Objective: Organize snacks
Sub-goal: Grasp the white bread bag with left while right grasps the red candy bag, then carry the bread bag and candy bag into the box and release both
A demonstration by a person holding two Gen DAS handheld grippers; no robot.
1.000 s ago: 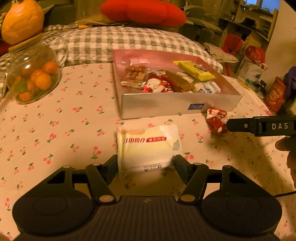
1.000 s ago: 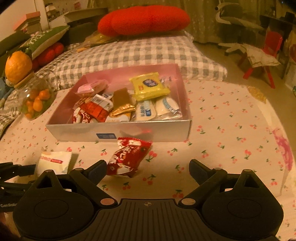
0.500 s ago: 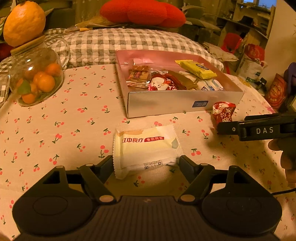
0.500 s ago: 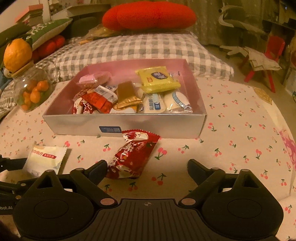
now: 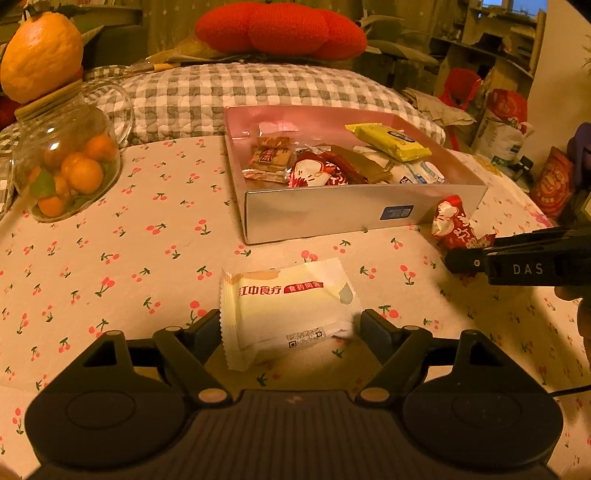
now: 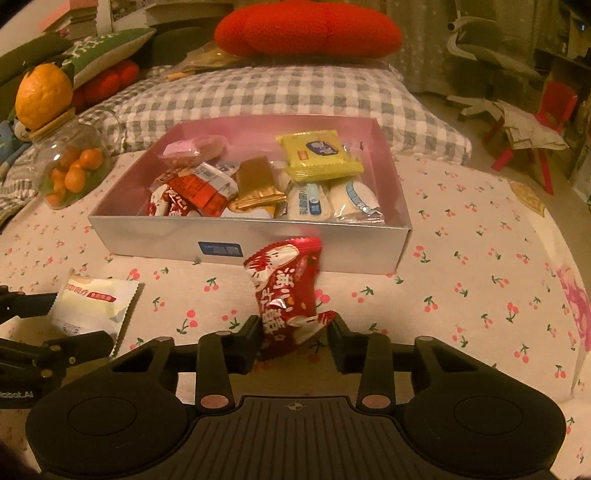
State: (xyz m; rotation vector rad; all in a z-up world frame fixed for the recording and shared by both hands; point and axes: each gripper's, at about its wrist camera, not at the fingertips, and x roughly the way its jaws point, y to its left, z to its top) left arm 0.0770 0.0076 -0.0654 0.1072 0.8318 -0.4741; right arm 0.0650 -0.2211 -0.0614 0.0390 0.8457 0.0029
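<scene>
Red foil snack packet (image 6: 286,295) with white print stands tilted up off the cherry-print tablecloth (image 6: 461,266), just in front of the silver shallow cardboard box (image 6: 258,242), its lower end pinched in the right gripper (image 6: 295,334); jaws have just been closing and both pads now press the wrapper. Pale yellow-white flat snack packet (image 5: 286,310) with a red label lies flat on the cloth, nearer than the box, between the fingers of the left gripper (image 5: 288,328); those jaws are spread, have just widened slightly, left finger at the packet's edge, right finger just clear of it. Box holds mixed wrapped snacks, a yellow packet (image 6: 319,155) on top at the back. Round glass jar (image 5: 62,162) of small oranges sits left of the box, a large orange citrus fruit (image 5: 40,55) on its lid. Grey checked cushion (image 6: 266,96) and red cushion (image 6: 306,29) lie behind.
</scene>
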